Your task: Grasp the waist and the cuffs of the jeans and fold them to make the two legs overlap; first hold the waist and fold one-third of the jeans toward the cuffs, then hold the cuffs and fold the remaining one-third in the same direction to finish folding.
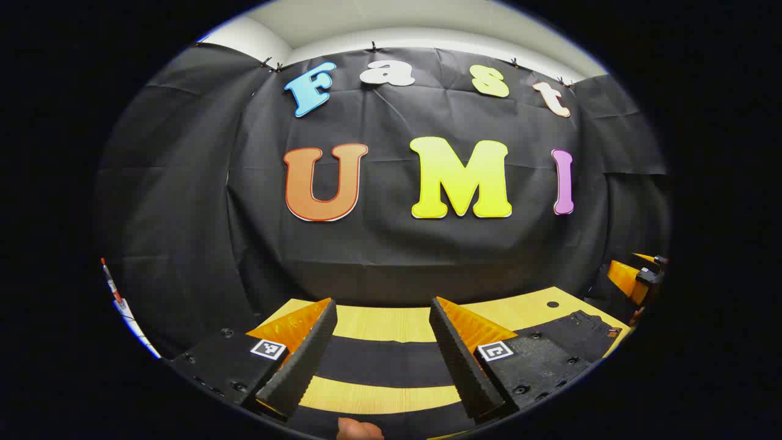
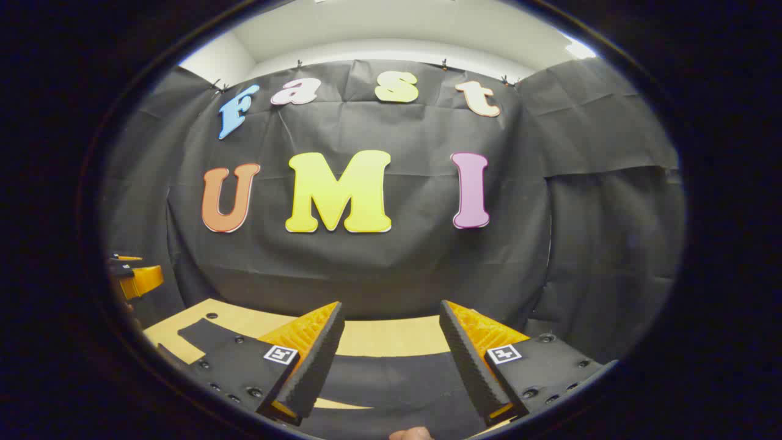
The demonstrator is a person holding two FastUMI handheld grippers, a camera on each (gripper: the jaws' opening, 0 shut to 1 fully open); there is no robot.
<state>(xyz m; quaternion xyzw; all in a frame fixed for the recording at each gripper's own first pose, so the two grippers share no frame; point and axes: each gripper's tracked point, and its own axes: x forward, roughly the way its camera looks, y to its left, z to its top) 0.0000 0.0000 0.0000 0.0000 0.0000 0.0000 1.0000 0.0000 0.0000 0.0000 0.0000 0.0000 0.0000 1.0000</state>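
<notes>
Black cloth walls enclose a light wooden counter [image 1: 391,324] on which the dark jeans [image 1: 379,360] lie flat. From the left gripper view, the left hand-held gripper [image 1: 382,360] hangs above the jeans with jaws spread wide and empty; two dark leg bands cross the counter between its fingers, with bare wood showing between them, and the waist end, with a small patch, lies to the right. The legs appear not yet overlapped. Lower each gripper squarely onto a fabric edge and close fully before lifting. From the right gripper view, the right hand-held gripper [image 2: 391,360] is likewise wide open and holds nothing, poised over dark denim; the fabric looks limp and matte, so pinch both layers.
</notes>
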